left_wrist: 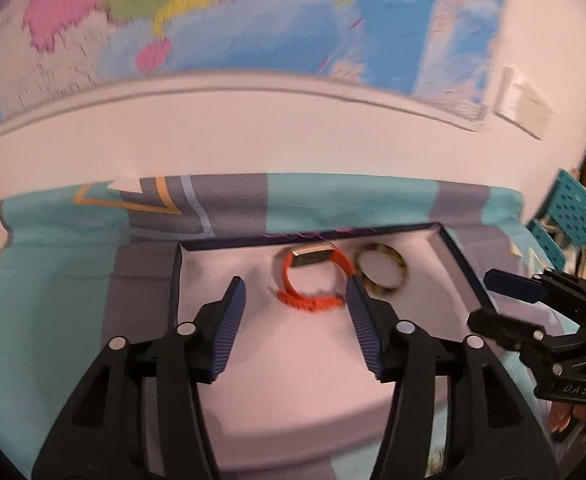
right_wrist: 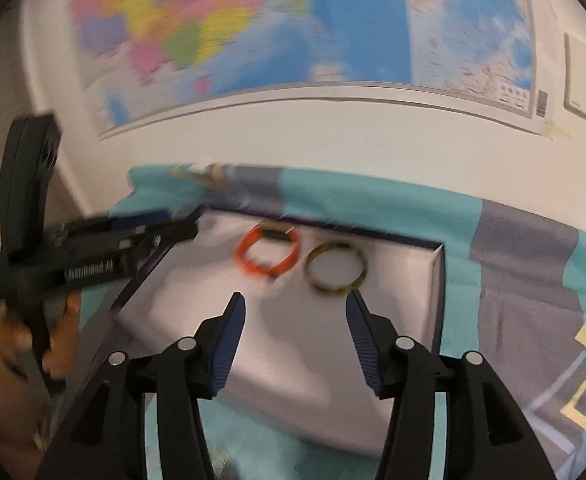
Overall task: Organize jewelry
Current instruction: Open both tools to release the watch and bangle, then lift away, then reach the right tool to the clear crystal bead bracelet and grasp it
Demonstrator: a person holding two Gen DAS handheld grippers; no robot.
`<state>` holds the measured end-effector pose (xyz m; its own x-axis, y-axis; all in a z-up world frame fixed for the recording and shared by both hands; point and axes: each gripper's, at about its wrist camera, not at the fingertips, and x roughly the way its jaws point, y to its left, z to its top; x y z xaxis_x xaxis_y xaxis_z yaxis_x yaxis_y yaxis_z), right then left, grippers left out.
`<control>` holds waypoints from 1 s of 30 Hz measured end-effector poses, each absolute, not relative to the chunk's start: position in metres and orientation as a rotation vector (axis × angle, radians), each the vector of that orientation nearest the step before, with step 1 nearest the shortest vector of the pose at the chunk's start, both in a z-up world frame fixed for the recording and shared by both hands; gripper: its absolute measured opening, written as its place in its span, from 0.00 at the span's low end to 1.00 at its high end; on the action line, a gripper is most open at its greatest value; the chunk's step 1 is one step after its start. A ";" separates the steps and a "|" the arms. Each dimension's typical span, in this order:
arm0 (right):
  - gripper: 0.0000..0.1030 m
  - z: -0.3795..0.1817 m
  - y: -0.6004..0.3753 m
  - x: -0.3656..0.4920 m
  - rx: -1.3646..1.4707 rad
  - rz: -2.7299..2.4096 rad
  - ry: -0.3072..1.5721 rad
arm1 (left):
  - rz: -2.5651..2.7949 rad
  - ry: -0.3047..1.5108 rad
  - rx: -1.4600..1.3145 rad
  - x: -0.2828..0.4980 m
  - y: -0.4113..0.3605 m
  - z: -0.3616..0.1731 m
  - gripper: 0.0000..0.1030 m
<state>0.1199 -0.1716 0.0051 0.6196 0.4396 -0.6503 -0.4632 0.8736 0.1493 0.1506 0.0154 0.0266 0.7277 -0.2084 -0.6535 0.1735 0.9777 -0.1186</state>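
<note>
Lying ahead of both fingertips inside the box (left_wrist: 459, 256): orange band (left_wrist: 313, 276) and tortoiseshell bangle (left_wrist: 381, 272), touching. Left hand-held gripper (left_wrist: 295, 292) and right hand-held gripper (right_wrist: 295, 308) gape empty. Placement appears done; nothing further visible.

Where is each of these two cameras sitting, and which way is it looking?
Left wrist: rides the left gripper, looking forward and down between its open jaws into the tray; the right gripper shows at the right edge.
Right wrist: rides the right gripper, same downward look; the left gripper and a hand show at left.
Shared: orange watch, mottled bangle, wall map.
</note>
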 end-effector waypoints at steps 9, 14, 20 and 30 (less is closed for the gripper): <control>0.49 -0.023 -0.190 0.037 -0.093 0.598 0.814 | -0.306 0.727 0.000 0.066 0.016 0.009 0.59; 0.49 -0.045 -0.204 0.017 -0.053 0.586 0.871 | -0.334 0.785 -0.027 0.045 0.017 -0.012 0.59; 0.49 -0.060 -0.206 0.007 -0.004 0.594 0.896 | -0.342 0.801 -0.006 0.020 0.006 -0.028 0.60; 0.50 -0.063 -0.197 0.008 0.013 0.622 0.897 | -0.350 0.818 0.024 0.002 -0.001 -0.038 0.63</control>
